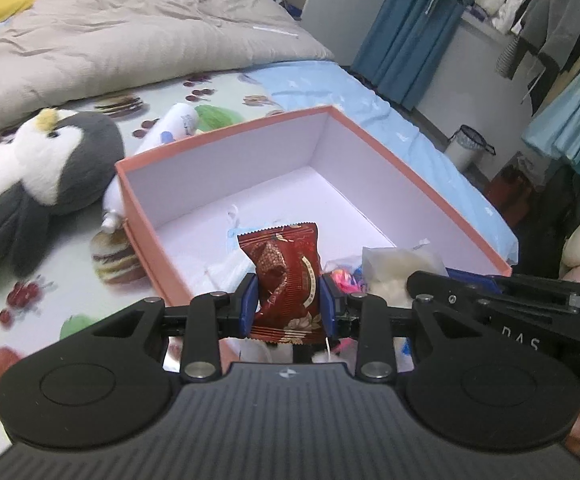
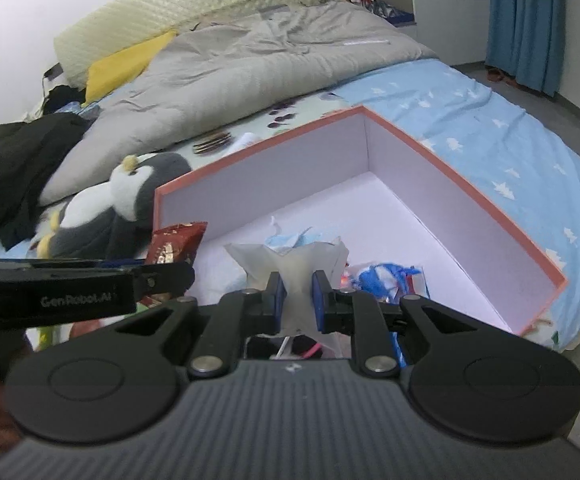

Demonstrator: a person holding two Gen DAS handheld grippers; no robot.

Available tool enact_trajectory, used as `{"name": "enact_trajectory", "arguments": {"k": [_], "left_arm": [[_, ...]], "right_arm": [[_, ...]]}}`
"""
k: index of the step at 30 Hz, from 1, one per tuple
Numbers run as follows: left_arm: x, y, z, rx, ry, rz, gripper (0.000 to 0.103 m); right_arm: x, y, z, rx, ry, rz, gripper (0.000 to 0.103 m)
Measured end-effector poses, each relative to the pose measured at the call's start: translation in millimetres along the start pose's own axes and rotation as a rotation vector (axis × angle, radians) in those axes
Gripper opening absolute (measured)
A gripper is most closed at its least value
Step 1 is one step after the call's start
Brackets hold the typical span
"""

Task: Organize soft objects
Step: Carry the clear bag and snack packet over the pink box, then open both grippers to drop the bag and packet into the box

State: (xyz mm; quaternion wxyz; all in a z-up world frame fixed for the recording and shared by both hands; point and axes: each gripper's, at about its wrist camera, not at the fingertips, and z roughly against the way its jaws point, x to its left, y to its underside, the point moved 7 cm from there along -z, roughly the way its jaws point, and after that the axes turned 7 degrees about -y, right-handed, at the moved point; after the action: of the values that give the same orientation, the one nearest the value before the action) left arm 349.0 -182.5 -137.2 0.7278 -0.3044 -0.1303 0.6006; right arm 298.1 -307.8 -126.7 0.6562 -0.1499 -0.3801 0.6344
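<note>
A bed (image 2: 490, 128) in light blue sheet is carrying a grey duvet (image 2: 250, 68), a plush penguin (image 1: 50, 160) and an open pink box (image 1: 410, 184). Blue curtains (image 2: 530, 20) are hanging behind. Over the box, the left gripper (image 1: 290, 300) fingers are clenching a red snack packet (image 1: 286, 280), and the right gripper (image 2: 299, 300) fingers are grasping a whitish pouch (image 2: 294, 268).

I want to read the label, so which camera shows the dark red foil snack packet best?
The left wrist view: the dark red foil snack packet faces the camera, upright between the left gripper pads. The right wrist view shows only its top corner above that gripper's side, print too angled to read.
</note>
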Motion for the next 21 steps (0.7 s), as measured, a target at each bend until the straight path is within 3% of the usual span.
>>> {"name": "enact_trajectory", "arguments": {"k": [8,10,11,12,15,21], "left_arm": [[-3,-28,-53,0.038,-0.002,-0.042,0.037],[-4,-31,-63,0.052,0.004,-0.058,0.039],[-4,-32,-66,0.056,0.006,-0.060,0.045],[-2,-34,-68,0.056,-0.002,-0.054,0.056],[1,-36,-62,0.032,-0.009,-0.045,0.061],[0,-37,-37,0.000,-0.017,-0.048,0.061]], "right_arm": [[-26,-18,-43,0.029,0.021,-0.037,0.022],[-31,-19,-53,0.045,0.021,-0.062,0.026],[-33,-19,-56,0.053,0.018,-0.071,0.028],[-34,-19,-59,0.063,0.020,-0.074,0.035],[-35,-20,-58,0.058,0.038,-0.069,0.052],[-30,-21,-38,0.029,0.035,-0.051,0.052]]}}
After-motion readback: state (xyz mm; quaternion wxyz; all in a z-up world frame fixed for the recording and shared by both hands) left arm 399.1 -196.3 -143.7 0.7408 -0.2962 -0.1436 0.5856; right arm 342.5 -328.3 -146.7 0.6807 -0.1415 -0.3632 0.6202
